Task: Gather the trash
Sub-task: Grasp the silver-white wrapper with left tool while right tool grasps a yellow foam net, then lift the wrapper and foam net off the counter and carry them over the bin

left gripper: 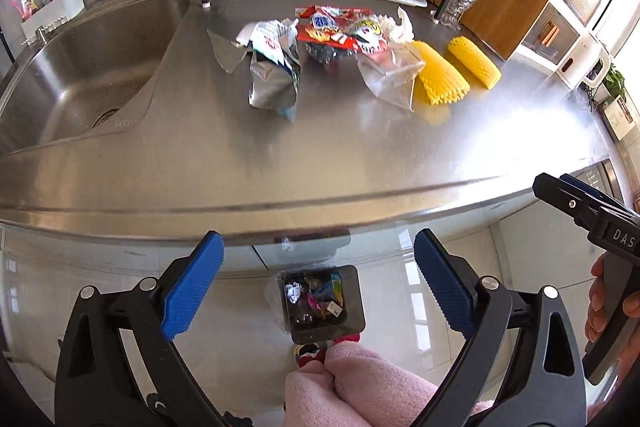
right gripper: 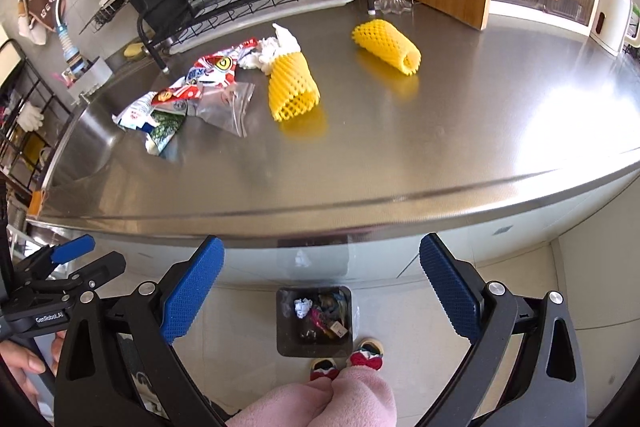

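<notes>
Crinkled foil wrappers (left gripper: 276, 67) and yellow foam netting (left gripper: 438, 75) on brushed steel counter (left gripper: 320, 155) (both grippers' fingers wide apart, empty)

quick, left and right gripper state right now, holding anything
left gripper: open, nothing between its pads.
right gripper: open, nothing between its pads.

The left gripper (left gripper: 320, 287) hangs wide open and empty above a dark trash bin (left gripper: 324, 301) (already holding scraps) on the floor, while wrappers (left gripper: 332, 31) and two yellow foam nets (left gripper: 438, 73) lie on the steel counter (left gripper: 280, 155).
</notes>
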Tool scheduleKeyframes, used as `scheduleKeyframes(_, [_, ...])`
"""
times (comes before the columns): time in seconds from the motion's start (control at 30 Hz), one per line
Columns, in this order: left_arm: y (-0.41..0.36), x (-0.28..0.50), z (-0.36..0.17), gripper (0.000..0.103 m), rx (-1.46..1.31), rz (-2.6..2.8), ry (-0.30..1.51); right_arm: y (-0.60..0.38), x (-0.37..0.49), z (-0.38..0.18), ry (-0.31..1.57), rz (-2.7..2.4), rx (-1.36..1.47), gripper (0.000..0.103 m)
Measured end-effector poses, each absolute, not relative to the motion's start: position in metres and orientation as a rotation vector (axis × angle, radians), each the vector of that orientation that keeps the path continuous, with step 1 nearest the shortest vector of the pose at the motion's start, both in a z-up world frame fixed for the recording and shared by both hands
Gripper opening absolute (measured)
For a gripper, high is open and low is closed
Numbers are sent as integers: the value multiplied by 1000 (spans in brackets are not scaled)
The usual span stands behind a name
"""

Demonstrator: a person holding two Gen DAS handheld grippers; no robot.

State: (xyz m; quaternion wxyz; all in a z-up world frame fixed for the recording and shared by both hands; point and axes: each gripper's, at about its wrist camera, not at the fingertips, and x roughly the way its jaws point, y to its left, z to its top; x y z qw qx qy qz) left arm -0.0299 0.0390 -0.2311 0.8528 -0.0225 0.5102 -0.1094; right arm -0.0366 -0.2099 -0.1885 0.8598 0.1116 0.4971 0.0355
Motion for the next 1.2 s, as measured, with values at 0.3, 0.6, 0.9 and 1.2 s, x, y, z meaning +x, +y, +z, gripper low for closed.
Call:
scheduleKeyframes(0.3, [46,31,-210,91,-78,-167,989,-206,30,-181,998,112,213,95])
scheduleKeyframes(0.6, [49,92,-219,87,-55,-103,981,-215,89,-196,1018,120,223,78])
scheduleKeyframes(0.9, [54,118,-249,42,-87,-138,1059,-204,116,-232,1119,180,231,56])
scheduleKeyframes(1.2, [54,102,-242,8,-48,-139,1041,-188,106,-226,1091,193,165,12])
